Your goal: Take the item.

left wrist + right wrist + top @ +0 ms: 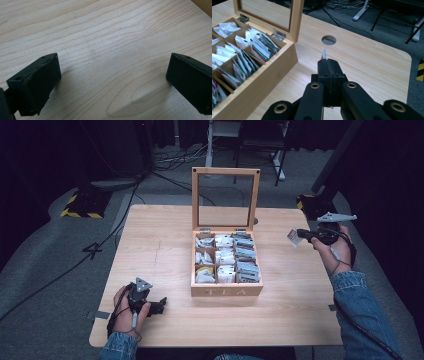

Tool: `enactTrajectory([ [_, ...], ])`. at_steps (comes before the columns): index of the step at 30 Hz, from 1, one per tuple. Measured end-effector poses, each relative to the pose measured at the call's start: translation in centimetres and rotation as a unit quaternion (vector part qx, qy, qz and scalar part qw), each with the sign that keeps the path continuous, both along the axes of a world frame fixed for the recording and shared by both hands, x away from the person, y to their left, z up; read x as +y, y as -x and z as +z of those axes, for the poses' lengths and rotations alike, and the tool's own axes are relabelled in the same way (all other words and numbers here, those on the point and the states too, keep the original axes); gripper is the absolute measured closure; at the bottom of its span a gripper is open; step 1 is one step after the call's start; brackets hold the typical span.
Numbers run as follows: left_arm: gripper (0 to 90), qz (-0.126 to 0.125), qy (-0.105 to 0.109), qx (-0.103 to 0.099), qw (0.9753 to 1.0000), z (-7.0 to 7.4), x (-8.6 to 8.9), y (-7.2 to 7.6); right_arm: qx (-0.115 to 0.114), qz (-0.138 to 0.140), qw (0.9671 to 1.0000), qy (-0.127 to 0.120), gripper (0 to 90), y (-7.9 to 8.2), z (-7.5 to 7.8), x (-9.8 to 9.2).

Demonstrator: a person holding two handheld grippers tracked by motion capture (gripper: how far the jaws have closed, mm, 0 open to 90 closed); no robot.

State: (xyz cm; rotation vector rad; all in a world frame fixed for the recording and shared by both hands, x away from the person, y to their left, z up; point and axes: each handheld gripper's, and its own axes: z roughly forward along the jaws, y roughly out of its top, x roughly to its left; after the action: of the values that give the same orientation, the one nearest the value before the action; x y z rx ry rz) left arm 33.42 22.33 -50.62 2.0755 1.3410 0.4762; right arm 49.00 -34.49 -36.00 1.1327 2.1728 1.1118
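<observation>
A pale wooden table (pixel 165 245) is standing on grey floor among dark surroundings. The left gripper (pixel 159 306) is resting at its near left, jaws spread. The open tea box (pixel 226 290) is sitting mid-table. Right of it, the right gripper (pixel 301 236) is pinching a tea bag (pixel 293 238) above the tabletop.

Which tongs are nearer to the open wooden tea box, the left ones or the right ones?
The left. The left tongs rest open on the table just off the open wooden tea box, at its front left corner. The right tongs, shut on a small white packet, hover farther off its right side.
</observation>
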Motion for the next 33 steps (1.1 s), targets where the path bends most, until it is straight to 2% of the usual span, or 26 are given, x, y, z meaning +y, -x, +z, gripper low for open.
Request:
enactTrajectory([
  [14, 0.0, 0.000, 0.000, 0.000, 1.0000, 0.0, 0.0, 0.0, 0.032, -0.013, 0.9994, -0.008, 90.0, -0.7, -3.7, -1.5],
  [23, 0.0, -0.001, -0.001, 0.000, 1.0000, 0.0, 0.0, 0.0, 0.052, -0.016, 0.9985, -0.010, 90.0, -0.5, -5.9, -1.8],
  [33, 0.0, 0.000, 0.000, 0.000, 1.0000, 0.0, 0.0, 0.0, 0.081, -0.014, 0.9966, -0.007, 90.0, -0.4, -7.6, -2.0],
])
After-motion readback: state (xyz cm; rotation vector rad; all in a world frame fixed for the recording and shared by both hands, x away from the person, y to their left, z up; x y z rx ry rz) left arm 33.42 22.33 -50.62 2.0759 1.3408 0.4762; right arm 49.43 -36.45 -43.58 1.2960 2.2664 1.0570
